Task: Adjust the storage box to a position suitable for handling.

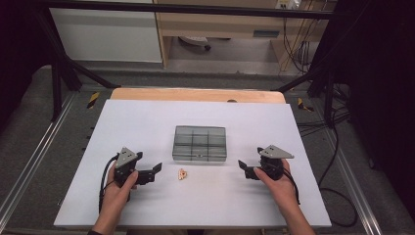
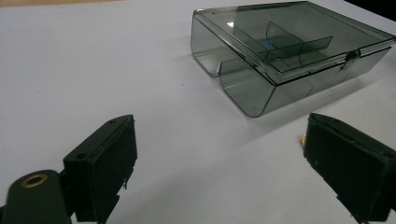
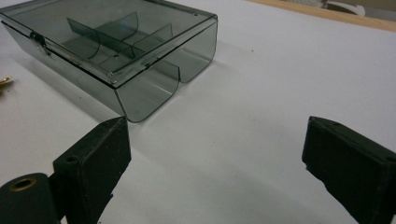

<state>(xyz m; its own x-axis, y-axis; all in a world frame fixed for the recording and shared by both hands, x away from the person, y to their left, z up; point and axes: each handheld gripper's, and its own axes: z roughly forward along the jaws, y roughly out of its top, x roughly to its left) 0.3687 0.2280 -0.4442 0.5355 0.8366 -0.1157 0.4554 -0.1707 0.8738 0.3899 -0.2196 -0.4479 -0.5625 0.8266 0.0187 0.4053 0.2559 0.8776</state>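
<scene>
The left gripper [image 1: 157, 169] sat on the white table [image 1: 147, 127], held in the person's left hand [image 1: 117, 188]. Its two black jaws stood wide apart. Nothing was between them, and they touched nothing but the table. In the left gripper view, the jaws pointed toward the near corner of the box [image 2: 285, 51].

The right gripper [image 1: 243, 167] sat on the other side, held in the right hand [image 1: 279, 183]. Its jaws were wide apart too, with only bare table between them. The two grippers faced each other across the table, well apart.

The box [image 1: 199, 143] was a see-through grey box with a lid on top. It lay flat in the middle of the table, between the two grippers and a bit farther from the person. Its long side ran from left to right across the table. Thin walls inside cut it into small rooms. The lid was shut, and a little metal clasp [image 2: 351, 57] sat on the front side, the side facing the person.

A small tan thing [image 1: 182, 174] lay on the table just in front of the box, near the left gripper but not touching it. It was too small to tell which way it pointed. Its edge showed beside one jaw in the left gripper view [image 2: 302, 138].
</scene>
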